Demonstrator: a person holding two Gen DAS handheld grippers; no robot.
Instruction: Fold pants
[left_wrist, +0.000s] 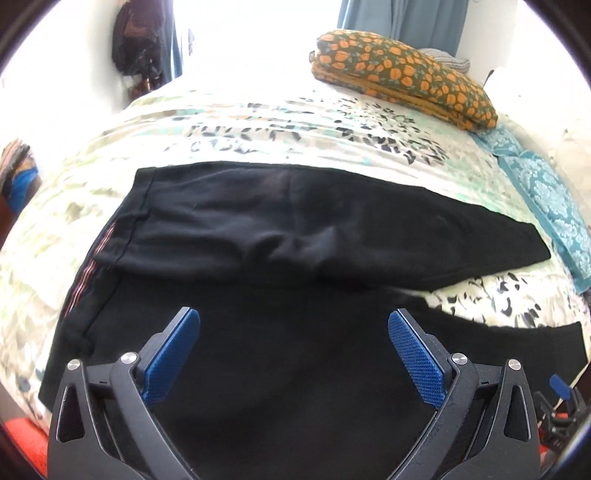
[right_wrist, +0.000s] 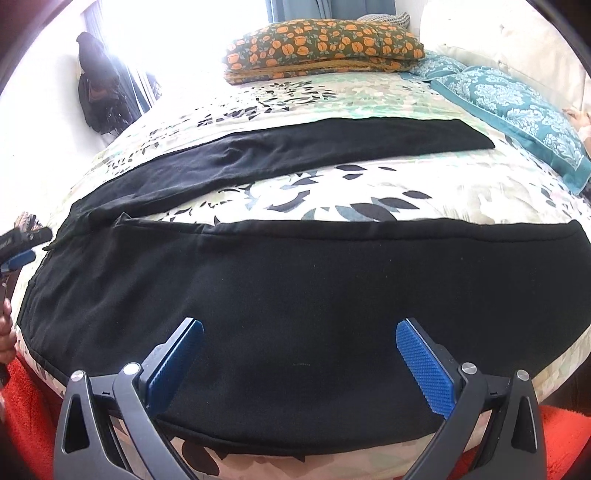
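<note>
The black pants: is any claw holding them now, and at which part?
Nothing is held. The left claw and the right claw are both open above the black pants.

The left black two-finger gripper with blue ribbed pads fills the bottom of the left wrist view, its jaws spread wide with nothing between them, one blue pad at lower left and the other at lower right. The right black two-finger gripper with blue ribbed pads sits the same way along the bottom of the right wrist view, jaws parted and holding nothing. At the far left edge of that view the left gripper shows again, partly cut off, with the person's hand below it.
</note>
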